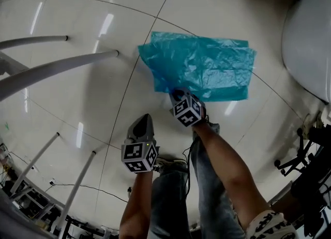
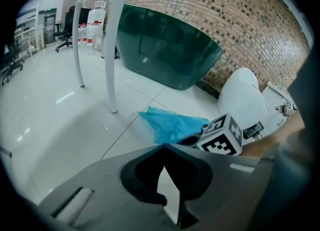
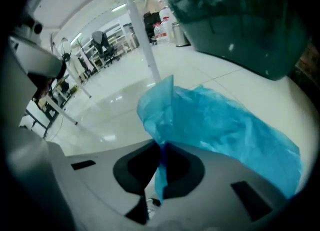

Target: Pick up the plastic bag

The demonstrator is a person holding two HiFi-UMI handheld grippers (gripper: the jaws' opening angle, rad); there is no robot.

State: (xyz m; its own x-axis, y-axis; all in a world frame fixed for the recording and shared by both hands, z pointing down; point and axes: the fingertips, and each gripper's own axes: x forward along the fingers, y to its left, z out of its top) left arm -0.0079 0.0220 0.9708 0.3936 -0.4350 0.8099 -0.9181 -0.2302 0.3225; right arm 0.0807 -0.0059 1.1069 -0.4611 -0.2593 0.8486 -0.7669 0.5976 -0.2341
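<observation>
The right gripper [image 3: 162, 147] is pinching only the lower edge of the plastic bag [image 1: 207, 64], so the thin film may slip out, while the left gripper [image 2: 163, 146] is hovering closed and empty.

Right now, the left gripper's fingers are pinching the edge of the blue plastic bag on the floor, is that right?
Wrong side: it is the right gripper whose fingers are pinching the edge of the blue plastic bag on the floor, as the right gripper view shows. The left gripper is shut on nothing.
</observation>
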